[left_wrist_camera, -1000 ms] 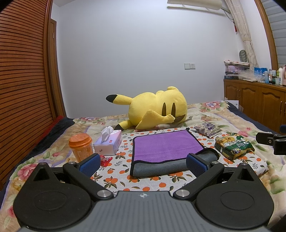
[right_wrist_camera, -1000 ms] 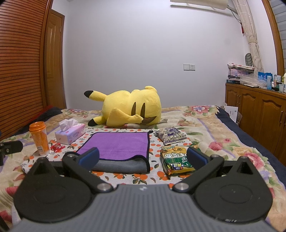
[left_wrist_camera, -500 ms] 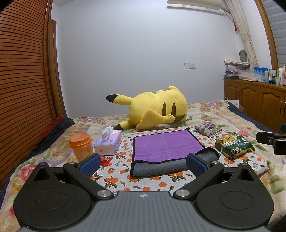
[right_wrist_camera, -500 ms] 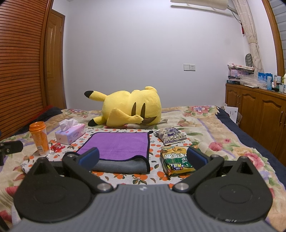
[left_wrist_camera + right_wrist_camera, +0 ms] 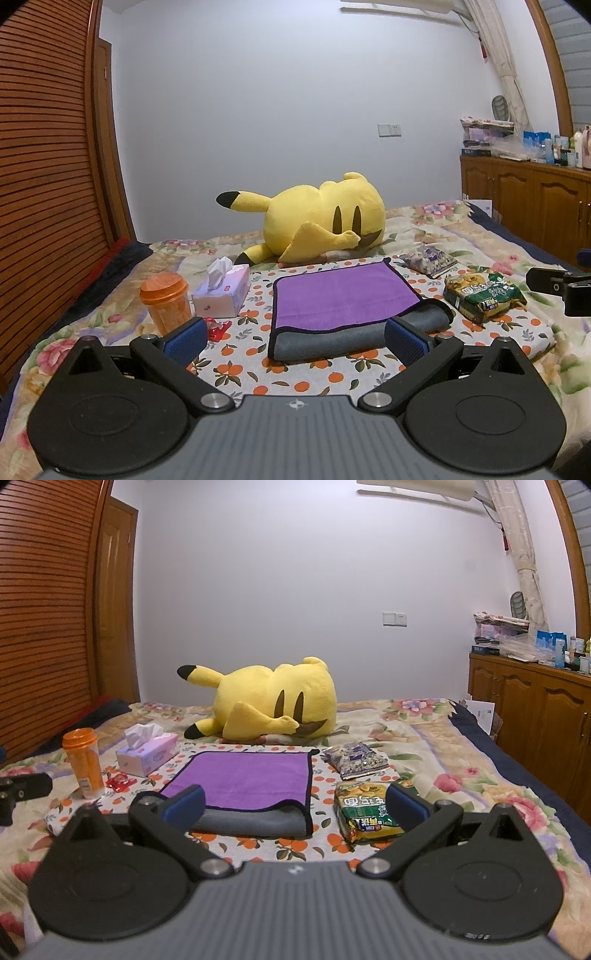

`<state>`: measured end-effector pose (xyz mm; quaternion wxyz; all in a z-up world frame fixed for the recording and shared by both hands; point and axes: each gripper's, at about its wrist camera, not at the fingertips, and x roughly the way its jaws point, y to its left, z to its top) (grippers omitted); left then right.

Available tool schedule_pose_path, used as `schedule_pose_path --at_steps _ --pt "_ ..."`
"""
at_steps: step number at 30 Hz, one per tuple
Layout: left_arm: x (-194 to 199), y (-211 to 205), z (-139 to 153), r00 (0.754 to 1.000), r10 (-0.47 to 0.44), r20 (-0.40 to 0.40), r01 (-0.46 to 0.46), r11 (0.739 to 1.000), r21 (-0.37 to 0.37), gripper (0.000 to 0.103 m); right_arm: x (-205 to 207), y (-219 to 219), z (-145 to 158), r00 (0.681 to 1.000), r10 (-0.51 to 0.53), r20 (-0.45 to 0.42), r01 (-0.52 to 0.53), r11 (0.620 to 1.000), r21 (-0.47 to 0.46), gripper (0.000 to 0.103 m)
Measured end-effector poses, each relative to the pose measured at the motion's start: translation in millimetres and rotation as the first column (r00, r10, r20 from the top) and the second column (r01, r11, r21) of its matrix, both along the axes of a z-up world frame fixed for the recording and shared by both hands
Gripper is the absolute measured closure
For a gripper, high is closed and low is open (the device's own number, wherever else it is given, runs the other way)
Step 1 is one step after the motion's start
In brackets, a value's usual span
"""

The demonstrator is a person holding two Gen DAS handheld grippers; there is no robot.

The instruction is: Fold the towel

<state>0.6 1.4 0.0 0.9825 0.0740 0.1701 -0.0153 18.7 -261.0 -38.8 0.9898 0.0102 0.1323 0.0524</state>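
Nothing has moved since the earlier frames. Towel (image 5: 341, 295), purple over grey, folded on the bed (image 5: 436, 221). Beside it: tissue box (image 5: 221, 295), orange cup (image 5: 168, 304), green snack bag (image 5: 484, 297). Left hand-held gripper (image 5: 295, 338) and right hand-held gripper (image 5: 295, 806): wide open, empty.

Floral bed (image 5: 461, 229) bears orange-print cloth (image 5: 295, 373), perhaps a pillowcase.

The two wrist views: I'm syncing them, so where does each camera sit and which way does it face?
Left wrist: rides the open left gripper, facing the bed's far wall across the purple-and-grey folded towel; the right gripper's tip shows at right.
Right wrist: rides the open right gripper, facing likewise; the green snack packet sits nearer.
Shared: towel, yellow plush toy, orange lidded cup.
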Motion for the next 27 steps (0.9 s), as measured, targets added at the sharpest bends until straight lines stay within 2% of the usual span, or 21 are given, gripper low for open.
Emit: schedule_pose_path --at_steps 11,27 --pt "11 0 -5 0.999 0.001 -0.054 -0.001 1.0 -0.003 0.0 8 11 -2 0.999 0.024 -0.026 -0.025 0.999 -0.02 0.0" --pt "44 5 -7 0.997 0.012 -0.079 -0.012 1.0 0.006 0.0 31 16 -11 0.997 0.032 -0.071 -0.035 0.999 -0.039 0.0"
